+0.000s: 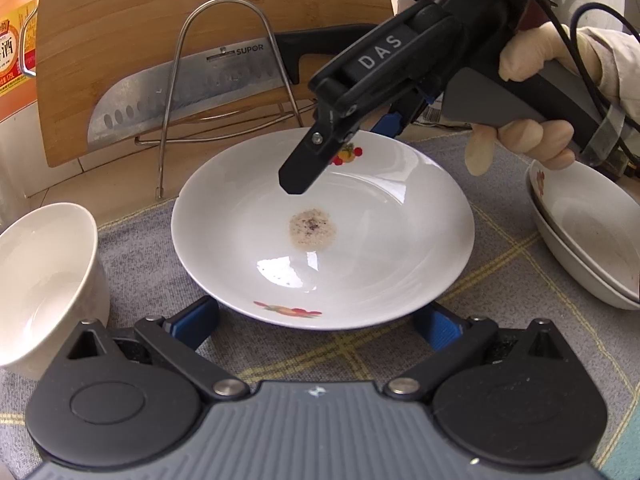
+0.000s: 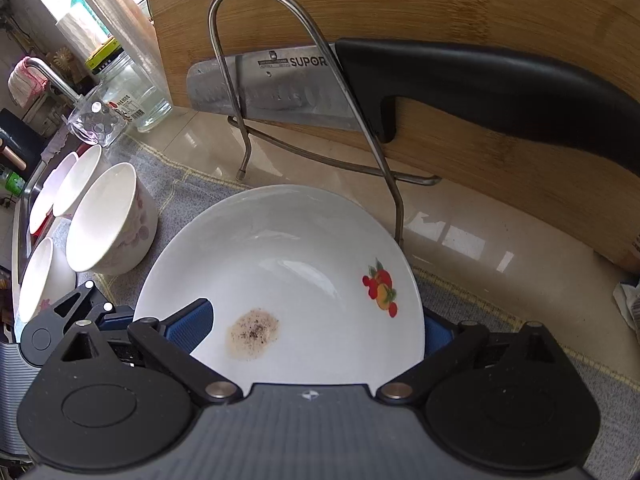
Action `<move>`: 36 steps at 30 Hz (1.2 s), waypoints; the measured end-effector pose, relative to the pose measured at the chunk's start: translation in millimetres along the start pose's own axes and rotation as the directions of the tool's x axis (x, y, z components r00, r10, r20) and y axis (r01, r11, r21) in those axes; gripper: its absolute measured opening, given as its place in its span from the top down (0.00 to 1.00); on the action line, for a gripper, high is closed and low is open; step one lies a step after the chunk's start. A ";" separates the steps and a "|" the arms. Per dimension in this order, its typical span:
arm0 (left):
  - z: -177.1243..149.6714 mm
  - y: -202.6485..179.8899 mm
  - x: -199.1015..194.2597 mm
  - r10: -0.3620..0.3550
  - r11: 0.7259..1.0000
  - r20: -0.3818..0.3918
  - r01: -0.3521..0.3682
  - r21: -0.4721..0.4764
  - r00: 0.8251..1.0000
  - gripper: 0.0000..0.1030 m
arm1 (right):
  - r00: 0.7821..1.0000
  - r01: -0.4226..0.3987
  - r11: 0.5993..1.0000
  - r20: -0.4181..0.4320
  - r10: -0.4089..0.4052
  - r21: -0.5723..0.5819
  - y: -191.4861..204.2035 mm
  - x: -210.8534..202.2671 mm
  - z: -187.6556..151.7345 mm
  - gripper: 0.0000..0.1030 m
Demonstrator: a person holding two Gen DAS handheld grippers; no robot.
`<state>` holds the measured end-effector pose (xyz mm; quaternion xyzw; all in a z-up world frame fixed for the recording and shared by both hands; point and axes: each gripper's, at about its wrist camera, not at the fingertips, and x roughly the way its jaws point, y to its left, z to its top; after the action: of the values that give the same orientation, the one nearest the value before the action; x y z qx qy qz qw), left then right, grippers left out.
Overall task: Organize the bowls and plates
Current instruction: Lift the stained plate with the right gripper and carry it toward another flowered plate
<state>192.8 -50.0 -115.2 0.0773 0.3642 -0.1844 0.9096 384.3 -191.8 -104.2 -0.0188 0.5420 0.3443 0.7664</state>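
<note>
- Glossy white bowl stands left on the grey checked cloth
- Left gripper: blue ribbed fingers apart, flanking the near rim
- Round, fruit-printed plate, brown speckled stain at centre, lies on the cloth
- Right gripper: fingers spread across the plate's far rim
- Stacked plates sit right

Left wrist view: plate fills centre; right tool overhangs its 12 o'clock rim. Wire rack, knife, cutting board wall off 11-12 o'clock. Bowl blocks 9 o'clock; stacked dishes block 3 o'clock. Bare cloth at 4-5 o'clock gives passage beside left tool.
</note>
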 end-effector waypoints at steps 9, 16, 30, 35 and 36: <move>-3.0 0.1 -6.7 -0.018 1.000 0.018 0.017 0.020 1.000 0.00 | 1.000 -0.024 0.999 -0.007 0.023 -0.031 -2.0 4.1 8.9 0.00; -3.5 -3.5 -13.6 -0.036 0.997 0.030 0.034 0.068 0.999 0.00 | 0.999 -0.044 0.999 -0.011 0.044 -0.032 -3.2 5.9 12.3 0.00; -1.3 -0.2 -15.6 -0.051 0.996 0.021 0.050 0.077 0.998 0.01 | 0.997 -0.067 0.998 -0.034 0.066 -0.018 -5.3 4.4 12.5 0.00; -1.9 -1.2 -17.9 -0.050 0.995 0.012 0.048 0.092 0.999 0.01 | 0.997 -0.067 0.998 -0.040 0.066 -0.019 -2.3 3.1 8.6 0.00; -2.2 -1.4 -18.8 -0.050 0.994 0.011 0.048 0.095 0.999 0.01 | 0.997 -0.067 0.998 -0.041 0.066 -0.016 -1.6 2.8 7.8 0.00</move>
<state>178.3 -45.5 -103.8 0.1101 0.3510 -0.2241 0.9025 392.0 -188.5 -103.9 -0.0146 0.5548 0.3740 0.7431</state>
